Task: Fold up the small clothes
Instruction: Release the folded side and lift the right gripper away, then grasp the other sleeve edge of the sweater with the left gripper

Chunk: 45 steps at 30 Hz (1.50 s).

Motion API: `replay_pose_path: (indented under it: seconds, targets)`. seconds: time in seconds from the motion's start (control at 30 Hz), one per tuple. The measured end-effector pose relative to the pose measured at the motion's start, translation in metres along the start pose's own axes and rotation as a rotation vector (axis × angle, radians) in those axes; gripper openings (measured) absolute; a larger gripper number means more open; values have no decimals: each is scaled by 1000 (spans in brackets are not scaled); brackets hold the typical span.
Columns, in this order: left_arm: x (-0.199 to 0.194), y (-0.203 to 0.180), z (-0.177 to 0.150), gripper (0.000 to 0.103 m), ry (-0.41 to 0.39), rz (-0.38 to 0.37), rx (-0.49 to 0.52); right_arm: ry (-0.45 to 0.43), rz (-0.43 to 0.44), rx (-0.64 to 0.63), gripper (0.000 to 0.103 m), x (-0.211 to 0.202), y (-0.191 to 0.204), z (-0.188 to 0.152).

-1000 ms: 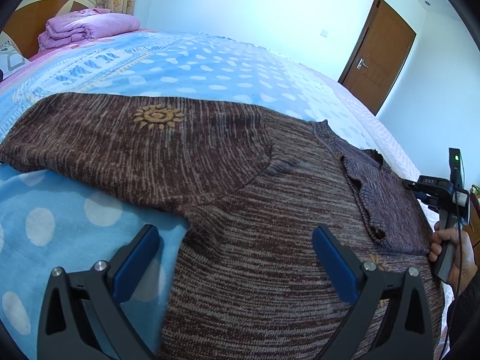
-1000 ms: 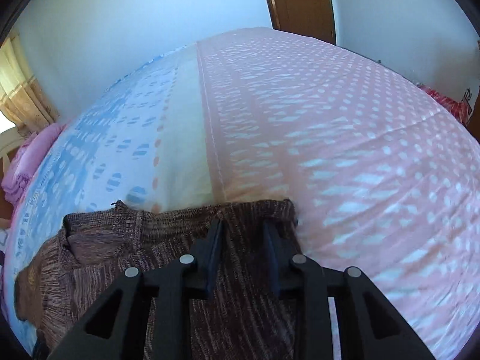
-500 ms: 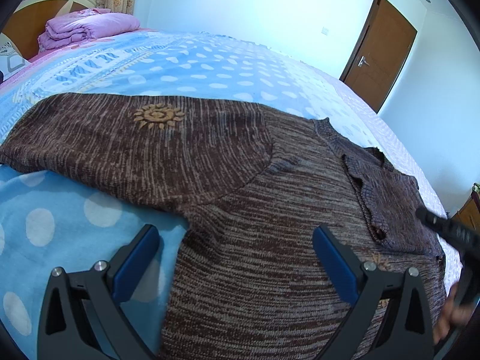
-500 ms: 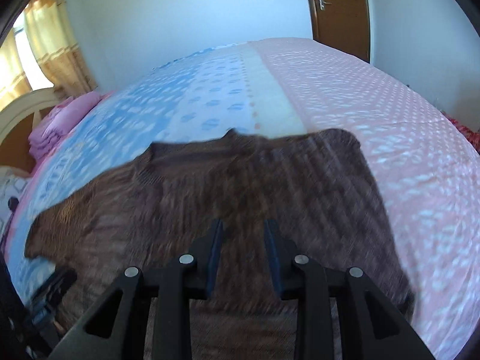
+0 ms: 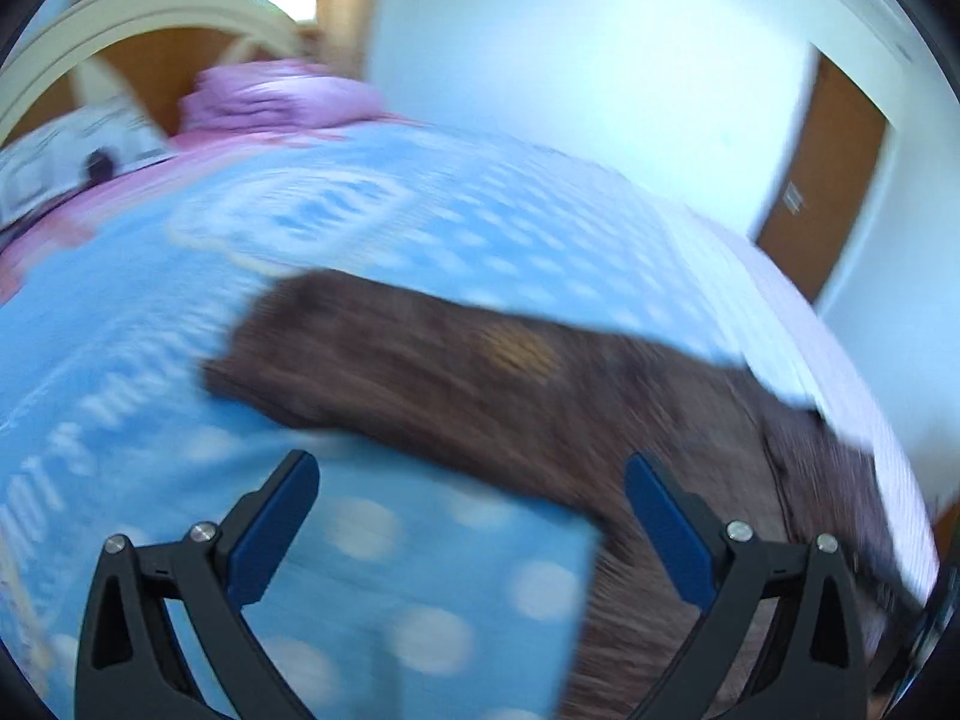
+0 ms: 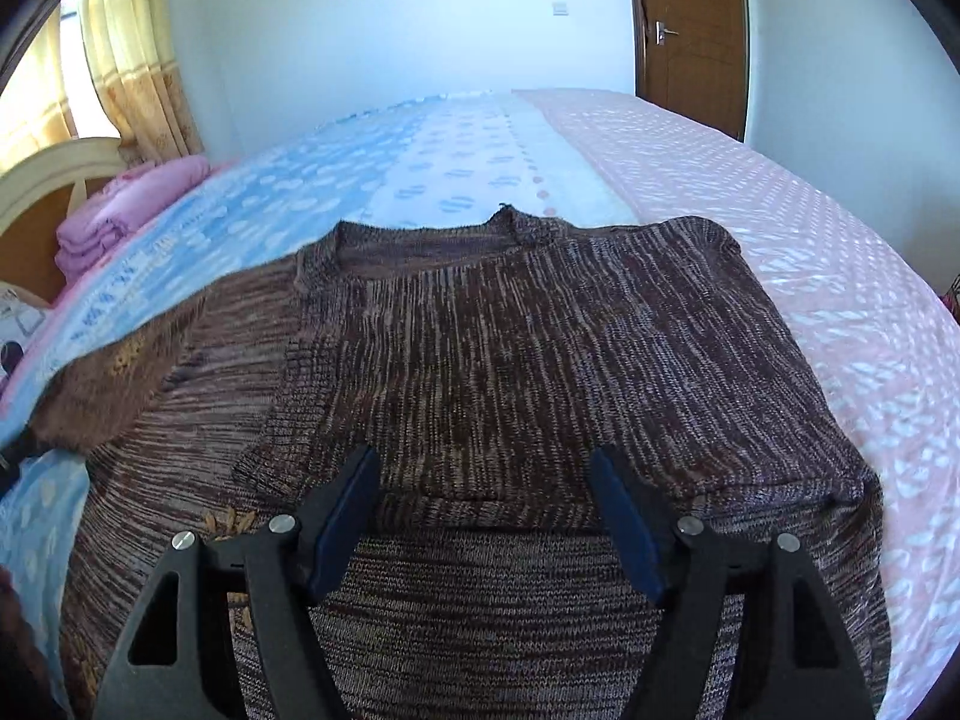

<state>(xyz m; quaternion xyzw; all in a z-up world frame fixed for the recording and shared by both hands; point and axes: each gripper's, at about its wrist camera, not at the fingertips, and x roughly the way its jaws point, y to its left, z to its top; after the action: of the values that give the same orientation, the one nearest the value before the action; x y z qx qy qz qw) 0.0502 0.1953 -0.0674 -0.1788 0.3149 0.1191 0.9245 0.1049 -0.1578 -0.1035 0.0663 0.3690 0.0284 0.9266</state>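
Note:
A brown knit sweater [image 6: 510, 360] lies flat on the bed, collar at the far side. Its right sleeve is folded across the body. Its left sleeve [image 5: 420, 372] stretches out to the left, with an orange sun patch [image 5: 519, 351] on it. My left gripper [image 5: 471, 516] is open and empty, held over the blue bedspread just short of that sleeve; this view is blurred. My right gripper [image 6: 483, 510] is open and empty above the lower part of the sweater's body.
The bedspread is blue with white dots [image 5: 420, 570] on the left and pink [image 6: 810, 252] on the right. A folded purple blanket [image 5: 282, 96] and a pillow lie by the headboard [image 5: 150, 30]. A brown door [image 6: 690, 30] stands beyond the bed.
My right gripper has opened and drawn back from the far sweater edge to above its lower body. My left gripper has swung left toward the outstretched sleeve, still open.

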Motion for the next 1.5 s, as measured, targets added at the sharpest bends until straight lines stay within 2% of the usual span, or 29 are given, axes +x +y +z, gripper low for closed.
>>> replay_pose_path:
  seconds: [0.13,0.23,0.4,0.57,0.67,0.8,0.93,1.0,1.07,1.17,1.27,1.37,1.5]
  targets:
    - [12,52,19,103,22,39,-185,-36,23,29,73,-7,-4,-2]
    - [23,74,20,102,45,22,-282,-37,42,50,73,-8,-8,-3]
    - [45,80,24,97,63,-5,-334,-41,50,52,73,-9,-8,-5]
    - [62,84,26,84,72,-13,-386,-41,46,44,73,-9,-6,-5]
    - [64,80,27,73,58,-4,-372,-38,47,44,73,-8,-6,-6]
    - [72,76,26,42,74,-36,-363,-33,50,46,73,-7,-7,-6]
    - [74,72,24,21,72,1,-323,-30,57,51,73,-6,-8,-5]
    - [76,67,27,15,78,-6,-299,-29,62,57,73,-6,-9,-6]
    - [77,56,32,14,75,-9,-257,-29,65,59,73,-5,-10,-5]
    - [67,20,44,12,17,-30,-138,-29,66,59,73,-6,-10,-5]
    - [50,-33,51,11,-37,-98,25,-31,70,63,73,-6,-11,-6]
    - [31,-93,40,11,-65,-213,190,-32,78,73,73,-6,-13,-6]
    - [20,-150,6,11,-9,-343,307,-34,83,78,73,-6,-13,-6]
